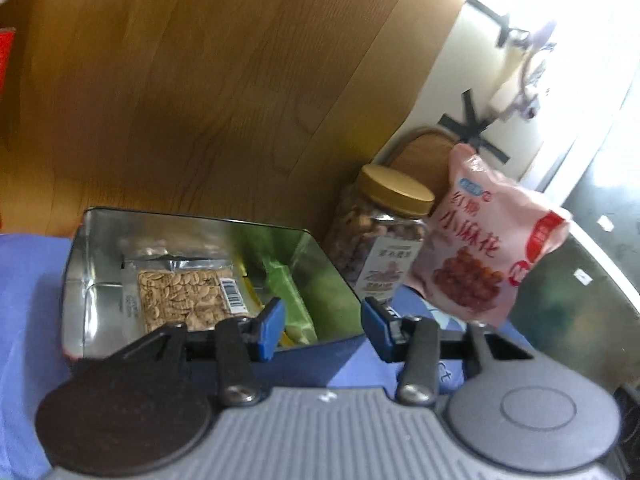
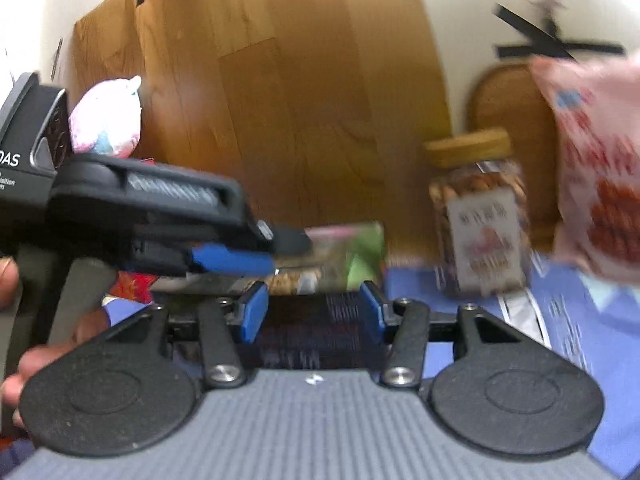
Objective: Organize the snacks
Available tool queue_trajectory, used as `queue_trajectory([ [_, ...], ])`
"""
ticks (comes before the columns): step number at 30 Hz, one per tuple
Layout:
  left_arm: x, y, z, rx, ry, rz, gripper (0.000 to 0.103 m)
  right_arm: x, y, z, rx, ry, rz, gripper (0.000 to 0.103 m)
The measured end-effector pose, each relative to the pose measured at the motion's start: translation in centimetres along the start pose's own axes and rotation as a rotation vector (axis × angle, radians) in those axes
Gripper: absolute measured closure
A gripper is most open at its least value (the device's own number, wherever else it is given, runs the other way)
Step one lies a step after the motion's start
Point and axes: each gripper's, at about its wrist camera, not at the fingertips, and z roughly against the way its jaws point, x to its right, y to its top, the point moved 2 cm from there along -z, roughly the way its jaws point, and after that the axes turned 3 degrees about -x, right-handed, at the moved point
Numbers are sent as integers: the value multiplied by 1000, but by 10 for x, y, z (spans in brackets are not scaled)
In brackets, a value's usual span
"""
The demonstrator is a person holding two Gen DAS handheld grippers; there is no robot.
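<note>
At two o'clock from my left hand-held gripper (image 1: 322,328), open and empty, the pink bag (image 1: 484,248) stands upright; the right hand-held gripper (image 2: 314,312), also open, looks nearer.

Lying under everything: blue cloth (image 1: 24,280) with white print, covering the table. Standing behind: brown wood panel (image 1: 192,80), grain running upward. Leaning at the cream wall (image 1: 456,80): rounded wooden board (image 2: 512,108). Sticking to that wall: crossed black tape strips (image 1: 474,126). Sitting at far left of the right wrist view, against the panel: pink-and-white plush toy (image 2: 106,120). Glaring at upper right: bright light.
</note>
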Motion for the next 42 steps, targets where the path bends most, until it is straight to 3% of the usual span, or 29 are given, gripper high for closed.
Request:
queue_trajectory([
  [5, 8, -15, 28, 17, -6, -25, 59, 9, -41, 27, -106, 13, -118, 49],
  [9, 11, -25, 61, 38, 39, -81, 56, 5, -62, 37, -162, 4, -158, 49],
  [15, -30, -35, 118, 87, 217, -71, 43, -1, -76, 49, -201, 20, -199, 49],
  [17, -54, -38, 134, 100, 282, -28, 39, -2, -80, 51, -209, 34, -222, 49],
  [20, -97, -46, 152, 160, 379, 35, 25, -3, -83, 53, -204, 39, -238, 49],
  [22, -129, -54, 157, 170, 433, 119, 25, -4, -84, 54, -203, 41, -248, 49],
  [25, -161, -70, 150, 129, 390, 251, 28, -4, -86, 57, -203, 44, -261, 49],
  [28, -169, -87, 132, 64, 327, 323, 34, -5, -86, 58, -204, 41, -272, 49],
  [30, -156, -96, 127, 74, 319, 286, 35, -5, -86, 58, -205, 36, -282, 49],
  [33, -133, -103, 114, 41, 240, 259, 35, -6, -85, 60, -208, 31, -286, 49],
  [37, -87, -113, 92, -19, 225, 130, 32, -7, -74, 68, -160, 6, -262, 49],
  [40, -77, -113, 94, -40, 123, 134, 33, -11, -59, 75, -111, 13, -234, 49],
  [42, -81, -107, 108, 3, 127, 132, 34, -14, -51, 77, -95, 32, -220, 49],
])
